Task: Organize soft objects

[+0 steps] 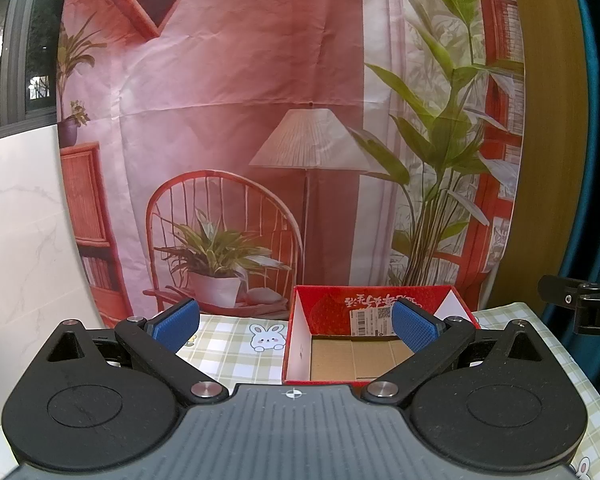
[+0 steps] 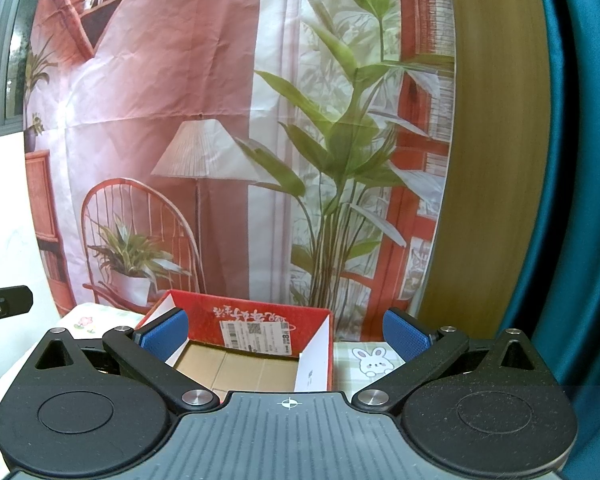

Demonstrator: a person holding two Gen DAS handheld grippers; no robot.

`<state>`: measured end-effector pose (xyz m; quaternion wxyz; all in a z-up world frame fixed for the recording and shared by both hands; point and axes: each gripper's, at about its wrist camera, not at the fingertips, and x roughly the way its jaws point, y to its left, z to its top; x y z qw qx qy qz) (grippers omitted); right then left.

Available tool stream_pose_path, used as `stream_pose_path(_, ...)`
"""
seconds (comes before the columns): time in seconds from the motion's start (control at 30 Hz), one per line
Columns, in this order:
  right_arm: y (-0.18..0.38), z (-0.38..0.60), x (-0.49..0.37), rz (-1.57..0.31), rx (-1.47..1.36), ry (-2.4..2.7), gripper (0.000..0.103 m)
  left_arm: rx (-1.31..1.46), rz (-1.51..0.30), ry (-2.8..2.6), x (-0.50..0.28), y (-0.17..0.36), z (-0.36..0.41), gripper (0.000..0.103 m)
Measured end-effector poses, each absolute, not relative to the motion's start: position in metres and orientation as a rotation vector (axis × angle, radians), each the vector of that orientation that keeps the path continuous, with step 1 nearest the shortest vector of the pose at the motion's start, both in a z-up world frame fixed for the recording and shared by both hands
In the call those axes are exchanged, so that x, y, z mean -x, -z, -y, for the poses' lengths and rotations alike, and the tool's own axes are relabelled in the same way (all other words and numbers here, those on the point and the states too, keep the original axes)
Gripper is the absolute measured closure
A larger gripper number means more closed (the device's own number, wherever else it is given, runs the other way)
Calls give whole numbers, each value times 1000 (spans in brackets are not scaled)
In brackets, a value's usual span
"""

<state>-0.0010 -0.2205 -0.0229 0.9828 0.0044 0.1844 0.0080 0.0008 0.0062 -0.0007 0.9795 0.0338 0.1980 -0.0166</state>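
Note:
A red open cardboard box (image 1: 380, 308) with a brown bottom and a shipping label stands on the checked tablecloth; it looks empty. It also shows in the right wrist view (image 2: 256, 316). My left gripper (image 1: 296, 326) is open and empty, held above the cloth just before the box, its right finger over the box's right side. My right gripper (image 2: 286, 334) is open and empty, with the box between and beyond its fingers. No soft object is in view.
A green checked tablecloth with rabbit prints (image 1: 236, 344) covers the table. A printed room backdrop (image 1: 260, 120) hangs right behind the box. Teal curtain (image 2: 572, 160) on the right, white marble panel (image 1: 20, 220) on the left. The other gripper's edge (image 1: 580, 304) shows at right.

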Motion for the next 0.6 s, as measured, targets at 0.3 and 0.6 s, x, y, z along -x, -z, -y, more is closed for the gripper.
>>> stream_pose_path(0.3,23,219,3,-370,-9,-16,0,-61,-402,36,2,0,-7,0)
stream_pose_path(0.6,35,229,7,-356,-73,-81,0,-19,-444,43,7,14,-15,0)
